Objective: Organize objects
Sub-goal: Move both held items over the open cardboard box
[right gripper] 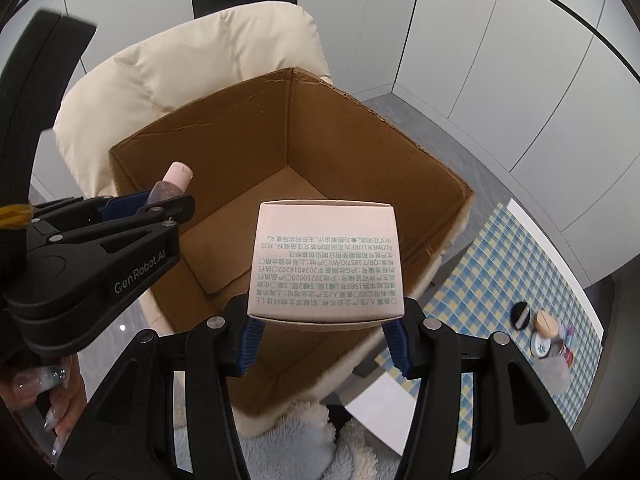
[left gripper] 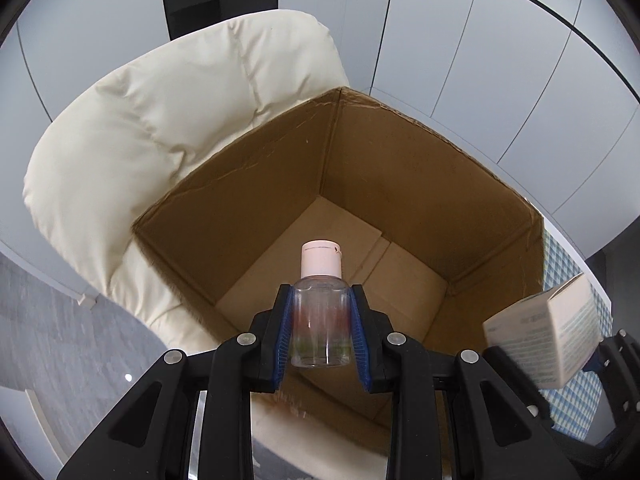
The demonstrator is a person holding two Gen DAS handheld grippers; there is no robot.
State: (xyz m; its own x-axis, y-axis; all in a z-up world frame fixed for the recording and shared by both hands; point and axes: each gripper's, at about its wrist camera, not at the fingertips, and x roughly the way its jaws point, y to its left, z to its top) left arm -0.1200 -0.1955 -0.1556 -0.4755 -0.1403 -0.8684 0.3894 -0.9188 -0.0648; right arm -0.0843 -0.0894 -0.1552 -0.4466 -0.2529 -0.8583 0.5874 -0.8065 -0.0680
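"GenRobot.AI" stands on the left tongs (right gripper: 166,204); the white carton (right gripper: 324,260) bears inverted Chinese print including "FLOWER LURE".

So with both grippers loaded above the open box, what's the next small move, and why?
Probably lower both into the cardboard box before releasing: the left gripper grips the clear bottle, the right gripper the white carton, and the box floor looks bare.

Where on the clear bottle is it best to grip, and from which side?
Grip the bottle at its round clear body, below the pink cap, pads on opposite sides, coming from its base end. The left gripper holds it so; the straight walls likely sit steadier than the narrowing shoulder.
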